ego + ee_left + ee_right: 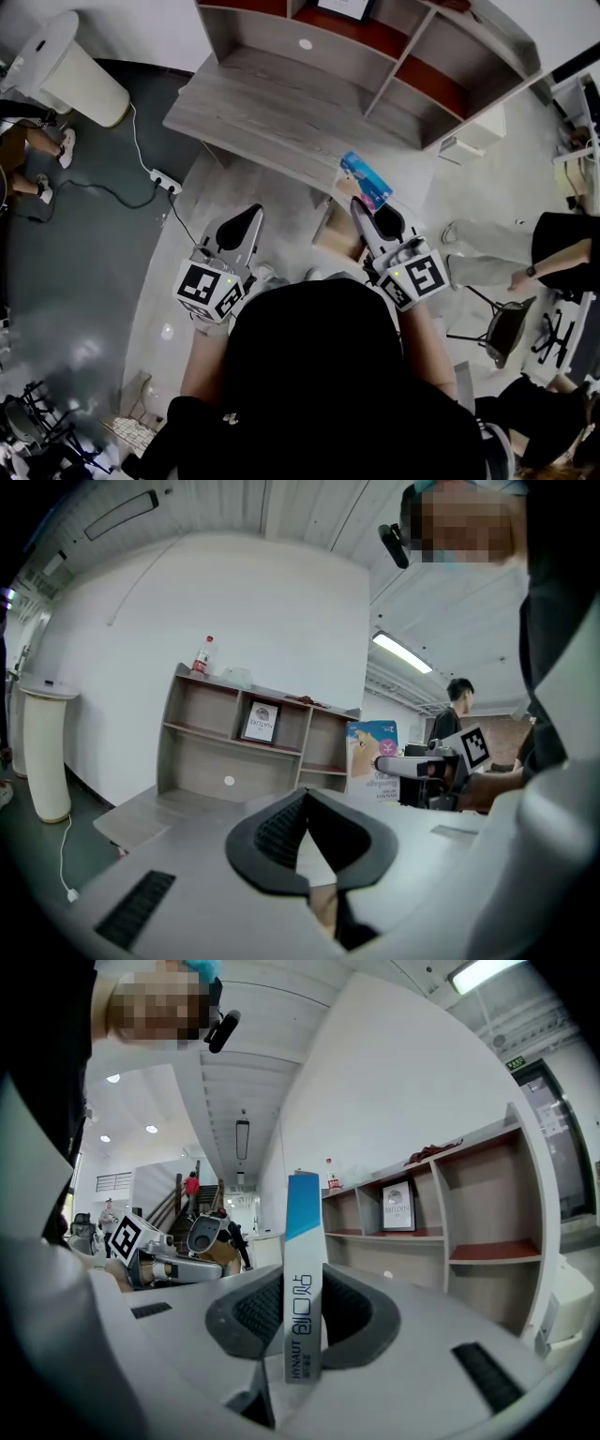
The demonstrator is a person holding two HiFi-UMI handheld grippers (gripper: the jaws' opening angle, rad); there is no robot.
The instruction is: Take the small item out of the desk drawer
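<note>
At the left, your left gripper (246, 223) hangs idle in front of the desk (262, 117), its jaws met at the tips with nothing between them. Right of it, under the desk's near edge, what looks like the open drawer (336, 239) juts out. At the far right, your right gripper (361, 206) is clamped on the small box (366, 180), a flat blue-and-white carton held up in the air above the drawer and clear of it.

The carton looks light and thin-walled: stiff along its edges, easy to dent across its broad faces, and smooth enough to slide in the pads. A moderate squeeze on the two broad faces, low on the box, suits it, and that is where the pads sit now.

- The head view alone shows the box against the drawer and the desk.
- The left gripper view shows the box's (373, 752) printed broad face side-on, standing out past the right gripper's (389, 764) tip.
- The right gripper view shows only the box's (303, 1269) narrow edge, upright between the pads. It does confirm contact on both sides, which the other views cannot.
</note>
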